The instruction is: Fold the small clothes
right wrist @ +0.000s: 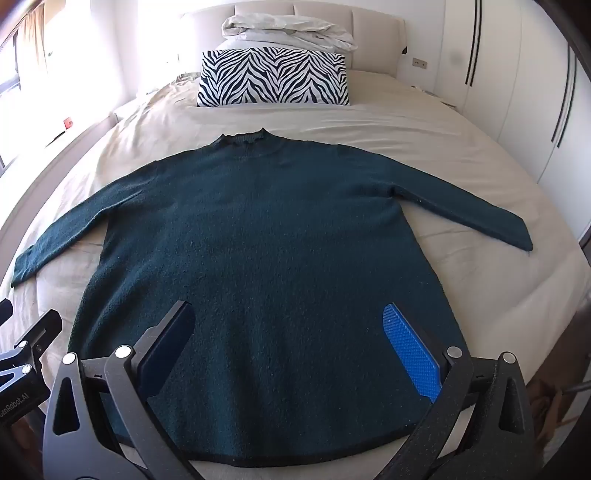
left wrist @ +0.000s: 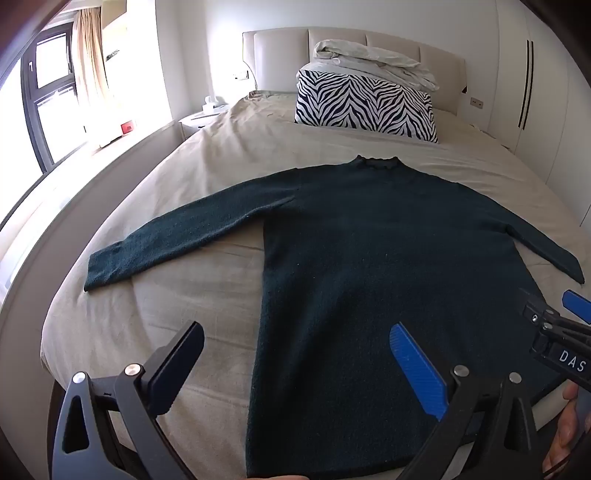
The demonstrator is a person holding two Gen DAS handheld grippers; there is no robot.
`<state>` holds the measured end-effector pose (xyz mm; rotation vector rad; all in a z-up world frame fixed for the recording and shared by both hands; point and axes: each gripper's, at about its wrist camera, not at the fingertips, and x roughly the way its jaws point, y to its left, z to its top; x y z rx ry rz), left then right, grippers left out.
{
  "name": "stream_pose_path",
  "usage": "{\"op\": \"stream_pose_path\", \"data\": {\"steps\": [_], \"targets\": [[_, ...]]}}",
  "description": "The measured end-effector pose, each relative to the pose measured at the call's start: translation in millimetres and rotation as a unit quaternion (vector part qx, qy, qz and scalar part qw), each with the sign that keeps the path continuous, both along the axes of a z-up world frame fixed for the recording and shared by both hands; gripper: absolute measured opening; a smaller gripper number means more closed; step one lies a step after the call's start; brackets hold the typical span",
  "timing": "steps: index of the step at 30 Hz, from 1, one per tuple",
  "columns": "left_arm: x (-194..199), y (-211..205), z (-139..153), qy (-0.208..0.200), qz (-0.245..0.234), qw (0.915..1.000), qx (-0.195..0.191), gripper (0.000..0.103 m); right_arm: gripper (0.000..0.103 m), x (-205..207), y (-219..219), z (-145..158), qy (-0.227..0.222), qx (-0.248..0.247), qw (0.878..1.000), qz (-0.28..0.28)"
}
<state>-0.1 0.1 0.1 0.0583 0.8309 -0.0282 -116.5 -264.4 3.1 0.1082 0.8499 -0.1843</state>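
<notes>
A dark teal knitted sweater (left wrist: 354, 258) (right wrist: 266, 240) lies flat on the bed, collar toward the headboard, both sleeves spread out to the sides. My left gripper (left wrist: 295, 338) hovers open above the sweater's lower left edge, with nothing between its fingers. My right gripper (right wrist: 288, 317) stands open over the lower middle of the sweater, near the hem, also holding nothing. In the left wrist view, the right gripper (left wrist: 554, 325) shows at the right edge. Part of the left gripper (right wrist: 26, 350) appears at the left edge of the right wrist view.
The bed sheet (left wrist: 207, 173) (right wrist: 369, 122) is beige. A zebra-striped pillow (left wrist: 365, 103) (right wrist: 273, 77) and a crumpled white duvet (left wrist: 373, 62) (right wrist: 288, 29) sit by the headboard. A window and nightstand (left wrist: 199, 120) are on the left, white wardrobes (right wrist: 517, 92) on the right.
</notes>
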Motion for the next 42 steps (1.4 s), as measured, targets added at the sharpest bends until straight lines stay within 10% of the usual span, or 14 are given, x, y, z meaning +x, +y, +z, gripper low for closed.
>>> {"op": "stream_pose_path", "data": {"steps": [42], "targets": [[0.1, 3.9, -4.4, 0.005, 0.001, 1.0, -0.003, 0.103, 0.103, 1.2, 8.9, -5.8, 0.012, -0.013, 1.0, 0.007]]}}
